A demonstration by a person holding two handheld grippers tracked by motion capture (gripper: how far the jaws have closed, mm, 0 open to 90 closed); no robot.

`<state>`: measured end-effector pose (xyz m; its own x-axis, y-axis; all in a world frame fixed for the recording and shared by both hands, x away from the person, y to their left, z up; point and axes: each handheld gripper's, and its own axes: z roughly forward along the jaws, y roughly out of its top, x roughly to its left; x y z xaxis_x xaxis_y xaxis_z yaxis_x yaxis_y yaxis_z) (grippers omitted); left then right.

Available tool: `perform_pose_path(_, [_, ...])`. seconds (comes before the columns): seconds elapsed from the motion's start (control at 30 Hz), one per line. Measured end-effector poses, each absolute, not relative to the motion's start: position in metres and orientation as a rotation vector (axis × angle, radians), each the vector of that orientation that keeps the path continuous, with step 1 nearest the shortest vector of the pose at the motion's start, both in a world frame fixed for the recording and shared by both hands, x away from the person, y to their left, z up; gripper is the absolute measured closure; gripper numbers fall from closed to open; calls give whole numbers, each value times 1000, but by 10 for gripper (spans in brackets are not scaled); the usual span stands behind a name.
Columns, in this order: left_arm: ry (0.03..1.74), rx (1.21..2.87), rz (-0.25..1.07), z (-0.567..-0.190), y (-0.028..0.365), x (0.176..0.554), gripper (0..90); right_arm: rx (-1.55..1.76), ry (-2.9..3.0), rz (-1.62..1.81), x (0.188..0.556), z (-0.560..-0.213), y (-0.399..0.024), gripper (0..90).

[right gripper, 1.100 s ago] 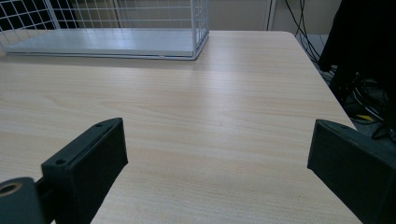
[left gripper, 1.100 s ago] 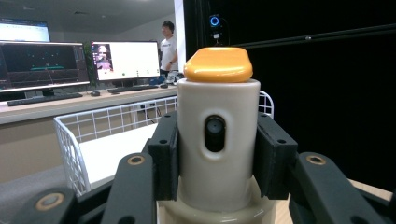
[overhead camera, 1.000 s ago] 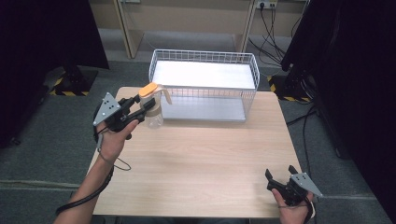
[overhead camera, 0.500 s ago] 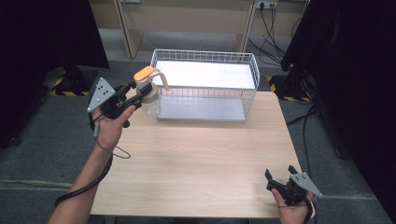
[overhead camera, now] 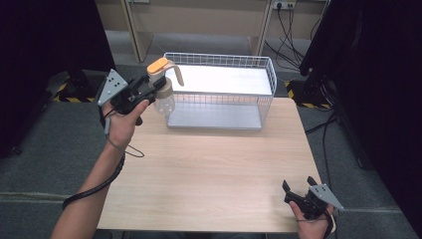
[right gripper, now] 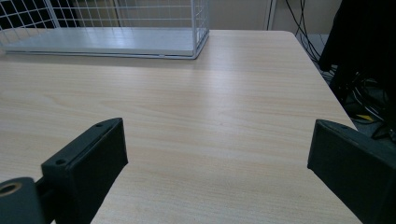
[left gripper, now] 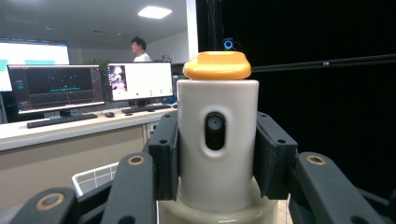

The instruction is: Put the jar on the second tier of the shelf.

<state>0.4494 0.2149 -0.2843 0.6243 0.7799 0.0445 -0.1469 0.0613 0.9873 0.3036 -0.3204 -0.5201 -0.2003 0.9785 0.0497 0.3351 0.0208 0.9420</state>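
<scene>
The pads (left gripper: 168, 154) of the left gripper (overhead camera: 149, 89) are clamped on the neck of the jug (overhead camera: 161, 89), one on each side, just below the orange lid (left gripper: 217, 65). In the left gripper view the neck is a smooth cream cylinder with a small oval hole, and it stands upright between the two black jaws. In the high view the jug hangs in the air at about 10 o'clock of the table (overhead camera: 209, 169), at the left end of the wire basket (overhead camera: 219, 89) and near its rim. Its lower body looks clear and its curved handle points toward the basket.

I judge the jug to be stiff plastic and rather light, since it seems empty. The surface is glossy, so it may slip or turn between the pads. The neck is a good place to hold: it is narrow, straight-walled, and the wider body below stops it from sliding down. The handle would be a second choice, but it is thin and curved. The lid may be loose, so I would not grip there.

The right gripper (overhead camera: 303, 196) rests at about 5 o'clock of the table, and its jaws stand wide apart with nothing between them.
</scene>
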Motion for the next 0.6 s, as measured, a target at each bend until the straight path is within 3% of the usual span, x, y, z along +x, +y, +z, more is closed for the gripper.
perform_pose_path(0.6, [646,1276,767,-260,206,482,572,1361,1617,1190,304,-520,-320,47])
